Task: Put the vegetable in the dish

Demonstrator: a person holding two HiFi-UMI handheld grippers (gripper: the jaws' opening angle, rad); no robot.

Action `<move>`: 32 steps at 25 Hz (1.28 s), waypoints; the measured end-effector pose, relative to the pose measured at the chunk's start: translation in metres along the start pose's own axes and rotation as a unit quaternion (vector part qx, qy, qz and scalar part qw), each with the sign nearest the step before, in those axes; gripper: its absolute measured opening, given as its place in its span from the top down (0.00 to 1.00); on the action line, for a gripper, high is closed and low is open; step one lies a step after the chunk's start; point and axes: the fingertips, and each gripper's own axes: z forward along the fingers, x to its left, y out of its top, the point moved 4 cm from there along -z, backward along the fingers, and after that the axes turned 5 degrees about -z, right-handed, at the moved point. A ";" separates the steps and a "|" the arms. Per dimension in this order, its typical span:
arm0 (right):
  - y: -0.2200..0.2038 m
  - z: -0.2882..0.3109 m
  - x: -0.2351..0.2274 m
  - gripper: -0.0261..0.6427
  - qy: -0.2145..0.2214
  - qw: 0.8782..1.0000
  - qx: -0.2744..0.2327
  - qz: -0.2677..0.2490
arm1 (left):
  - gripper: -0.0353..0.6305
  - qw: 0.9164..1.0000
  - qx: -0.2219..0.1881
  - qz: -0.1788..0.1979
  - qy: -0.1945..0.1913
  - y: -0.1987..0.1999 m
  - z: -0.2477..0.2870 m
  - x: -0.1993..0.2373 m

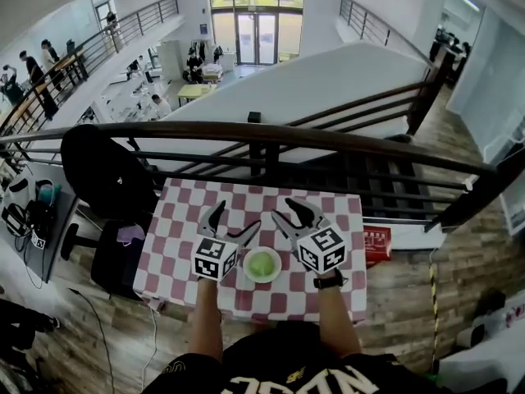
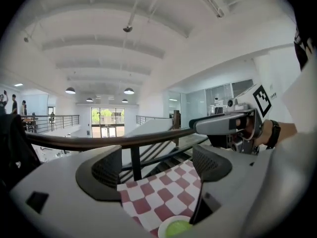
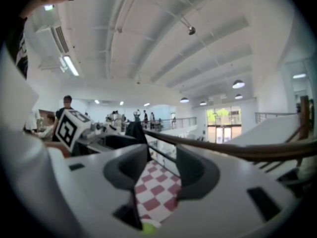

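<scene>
The left gripper (image 1: pixel 234 222) and right gripper (image 1: pixel 284 210) both hover with jaws apart and nothing between them, at 9 and 3 o'clock of the white dish (image 1: pixel 247 271). The green vegetable (image 1: pixel 262 263) already lies in it, near the checkered table's (image 1: pixel 246 195) 6 o'clock edge. The placing looks done, so lift both grippers clear without brushing the rim.
</scene>
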 end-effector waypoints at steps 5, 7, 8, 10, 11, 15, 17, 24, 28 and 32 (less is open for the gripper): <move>0.024 -0.003 -0.011 0.75 -0.049 0.999 -0.014 0.009 | 0.32 0.999 -0.030 0.007 0.041 0.035 -0.006 0.002; 0.030 -0.004 -0.011 0.76 -0.062 0.998 -0.015 0.002 | 0.38 0.997 -0.041 -0.003 0.057 0.043 -0.008 0.004; 0.032 -0.004 -0.011 0.77 -0.067 0.998 -0.017 -0.001 | 0.42 0.997 -0.047 -0.006 0.064 0.045 -0.009 0.005; 0.033 -0.005 -0.009 0.79 -0.071 0.997 -0.019 -0.004 | 0.48 0.996 -0.055 -0.010 0.072 0.048 -0.012 0.006; 0.033 -0.005 -0.008 0.82 -0.071 0.997 -0.020 -0.003 | 0.51 0.995 -0.058 -0.010 0.075 0.049 -0.014 0.006; 0.035 -0.006 -0.005 0.89 -0.074 0.997 -0.018 0.001 | 0.66 0.994 -0.071 -0.018 0.086 0.051 -0.020 0.006; 0.034 -0.005 -0.003 0.91 -0.078 0.997 -0.012 0.003 | 0.71 0.993 -0.077 -0.020 0.092 0.052 -0.023 0.007; 0.034 -0.003 0.001 0.94 -0.084 0.996 -0.015 0.010 | 0.92 0.988 -0.088 -0.031 0.122 0.052 -0.033 0.015; 0.040 -0.005 0.002 0.94 -0.106 0.994 -0.017 -0.020 | 0.92 0.988 -0.092 -0.045 0.119 0.054 -0.037 0.017; 0.039 -0.004 -0.001 0.94 -0.126 0.991 -0.017 -0.026 | 0.92 0.987 -0.096 -0.033 0.120 0.054 -0.041 0.015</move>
